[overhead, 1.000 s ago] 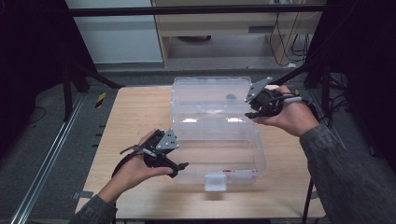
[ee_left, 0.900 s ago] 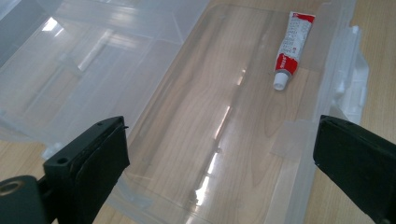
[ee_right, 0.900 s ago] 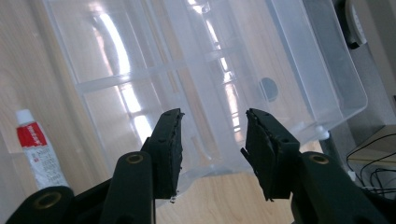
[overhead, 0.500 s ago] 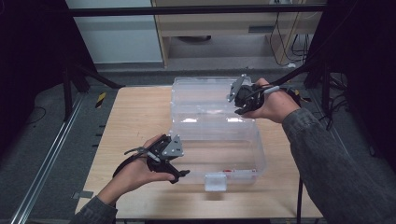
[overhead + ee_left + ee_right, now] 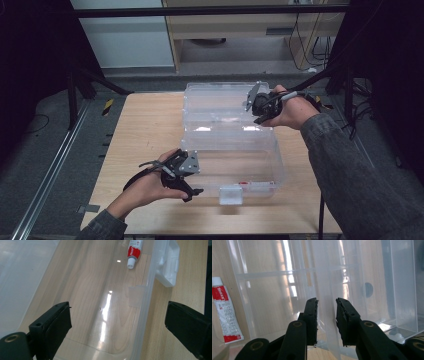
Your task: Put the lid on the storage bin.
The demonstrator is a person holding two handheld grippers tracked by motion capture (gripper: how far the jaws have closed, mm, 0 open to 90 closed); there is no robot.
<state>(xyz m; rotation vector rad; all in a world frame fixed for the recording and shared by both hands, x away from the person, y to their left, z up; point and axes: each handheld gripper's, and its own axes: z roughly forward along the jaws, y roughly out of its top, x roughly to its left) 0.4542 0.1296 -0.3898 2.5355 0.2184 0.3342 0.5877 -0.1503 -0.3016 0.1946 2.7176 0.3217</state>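
Only up close: tube [image 5: 133,251] inside box [image 5: 146,302]

Overhead light glares in streaks on clear plastic beyond both tongs; surroundings beyond the tabletop [image 5: 150,125] stay dark, slightly soft

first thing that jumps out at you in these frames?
The big clear plastic box in the middle of the wooden table, its lid raised at the far side. The right gripper is at that lid, its jaws straddling the lid's clear edge and just closing, a small gap still showing. Inside the box lies a red-and-white tube, and the left gripper hovers open at the box's near left corner.
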